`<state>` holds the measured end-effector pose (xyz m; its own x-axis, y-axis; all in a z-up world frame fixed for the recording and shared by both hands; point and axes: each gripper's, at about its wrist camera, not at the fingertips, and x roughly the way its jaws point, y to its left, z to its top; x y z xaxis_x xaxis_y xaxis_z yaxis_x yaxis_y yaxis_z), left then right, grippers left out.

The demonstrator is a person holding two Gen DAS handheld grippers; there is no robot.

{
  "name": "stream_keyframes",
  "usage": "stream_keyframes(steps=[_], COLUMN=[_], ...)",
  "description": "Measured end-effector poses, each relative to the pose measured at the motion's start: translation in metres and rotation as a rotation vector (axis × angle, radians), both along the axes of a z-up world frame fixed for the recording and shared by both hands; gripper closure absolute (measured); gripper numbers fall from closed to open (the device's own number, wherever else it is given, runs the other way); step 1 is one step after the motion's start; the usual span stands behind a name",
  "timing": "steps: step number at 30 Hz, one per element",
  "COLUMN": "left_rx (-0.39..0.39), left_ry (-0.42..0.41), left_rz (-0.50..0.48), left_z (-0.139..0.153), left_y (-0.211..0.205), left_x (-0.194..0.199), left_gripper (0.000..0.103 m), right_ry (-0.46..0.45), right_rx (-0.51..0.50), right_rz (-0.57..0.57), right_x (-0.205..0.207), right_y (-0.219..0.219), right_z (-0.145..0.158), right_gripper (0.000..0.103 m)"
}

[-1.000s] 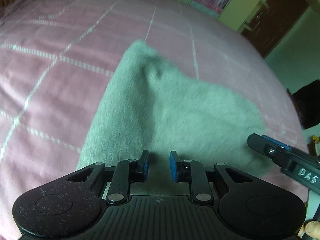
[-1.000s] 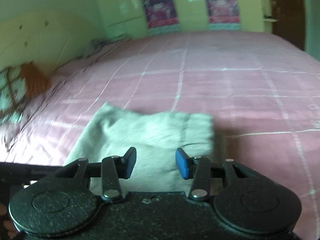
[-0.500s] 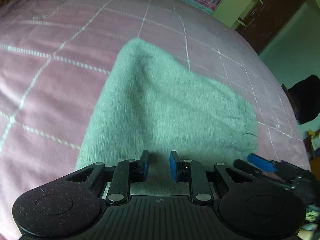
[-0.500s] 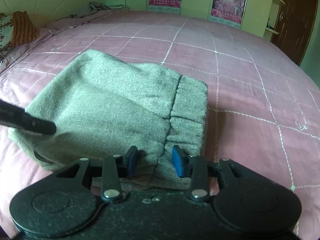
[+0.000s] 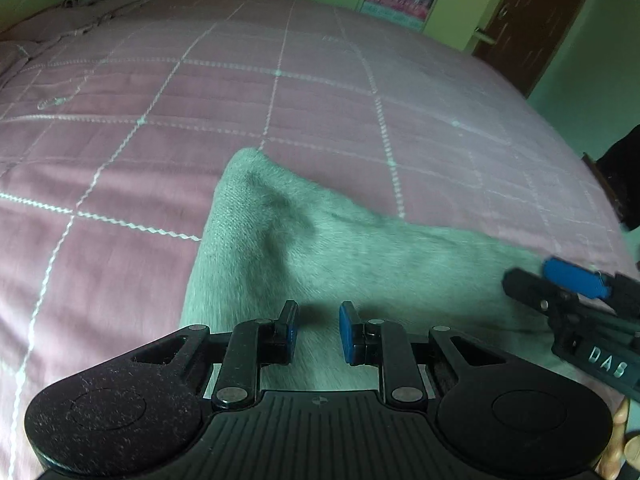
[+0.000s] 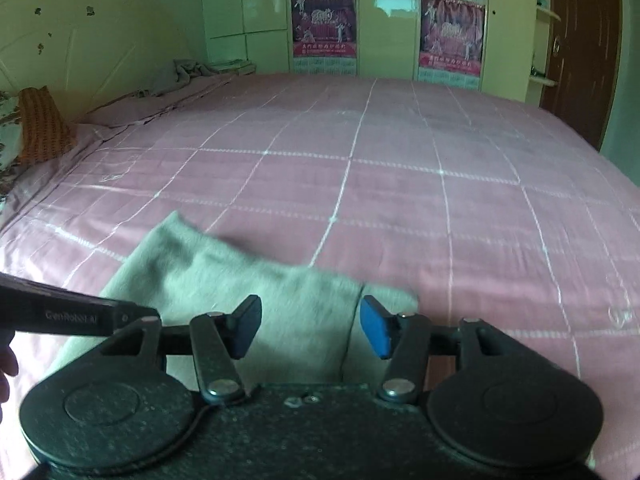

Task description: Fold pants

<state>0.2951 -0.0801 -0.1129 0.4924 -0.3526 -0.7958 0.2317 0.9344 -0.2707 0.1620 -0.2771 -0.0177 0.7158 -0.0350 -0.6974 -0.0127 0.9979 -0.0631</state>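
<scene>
The grey pants [image 5: 340,256] lie folded into a compact bundle on the pink bed [image 5: 200,92]. In the right wrist view the pants [image 6: 240,280] show the waistband seam at their right end. My left gripper [image 5: 315,330] hovers over the near edge of the bundle, fingers a little apart and holding nothing. My right gripper [image 6: 310,326] is open wide above the waistband end, empty. The right gripper also shows at the right of the left wrist view [image 5: 576,292], and the left gripper's finger crosses the left of the right wrist view [image 6: 72,314].
The pink checked bedspread [image 6: 400,184] stretches far beyond the pants. Pillows and an orange cloth [image 6: 40,124] lie at the headboard side. A wardrobe with posters [image 6: 384,28] and a brown door [image 6: 580,48] stand behind the bed.
Both grippers have lifted and pulled back from the bundle. The right gripper's jaws have opened wider. The pants lie in the same place.
</scene>
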Motion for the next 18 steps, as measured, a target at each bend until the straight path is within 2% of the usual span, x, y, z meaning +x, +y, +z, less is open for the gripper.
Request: stream_keyframes(steps=[1, 3, 4, 5, 6, 7, 9, 10, 12, 15, 18], left_rx=[0.006, -0.017, -0.02, -0.013, -0.002, 0.001, -0.02, -0.02, -0.002, 0.005, 0.028], left_ry=[0.009, 0.02, 0.018, 0.012, 0.006, 0.006, -0.002, -0.009, -0.003, -0.007, -0.022], left_rz=[0.005, 0.008, 0.009, 0.004, -0.003, -0.004, -0.004, -0.002, 0.001, 0.0, -0.01], left_z=[-0.007, -0.017, -0.018, -0.017, -0.016, -0.013, -0.008, -0.007, -0.009, -0.013, -0.012], left_y=[-0.001, -0.002, -0.004, -0.007, -0.011, -0.013, -0.013, -0.013, -0.015, -0.017, -0.02], left_x=[0.006, 0.014, 0.016, 0.017, 0.018, 0.019, 0.019, 0.019, 0.023, 0.024, 0.021], left_gripper=[0.082, 0.082, 0.082, 0.082, 0.082, 0.082, 0.082, 0.082, 0.082, 0.082, 0.082], right_ry=[0.008, 0.095, 0.133, 0.127, 0.114, 0.125, 0.128, 0.12, 0.07, -0.046, -0.07], right_rx=[-0.017, -0.038, -0.053, -0.036, -0.002, 0.021, 0.094, 0.104, 0.087, 0.051, 0.059], right_rz=[-0.013, -0.045, -0.051, -0.054, -0.082, -0.108, -0.146, -0.155, -0.165, -0.15, -0.071], right_x=[0.005, 0.014, 0.016, 0.012, 0.008, 0.009, 0.008, 0.007, 0.002, -0.009, -0.006], right_y=[-0.003, -0.01, -0.015, -0.022, -0.03, -0.033, -0.042, -0.042, -0.036, -0.026, -0.015], right_z=[-0.007, -0.033, -0.047, -0.056, -0.059, -0.059, -0.055, -0.05, -0.035, -0.013, -0.007], right_gripper=[0.049, 0.048, 0.043, 0.04, 0.032, 0.032, 0.033, 0.04, 0.046, 0.044, 0.046])
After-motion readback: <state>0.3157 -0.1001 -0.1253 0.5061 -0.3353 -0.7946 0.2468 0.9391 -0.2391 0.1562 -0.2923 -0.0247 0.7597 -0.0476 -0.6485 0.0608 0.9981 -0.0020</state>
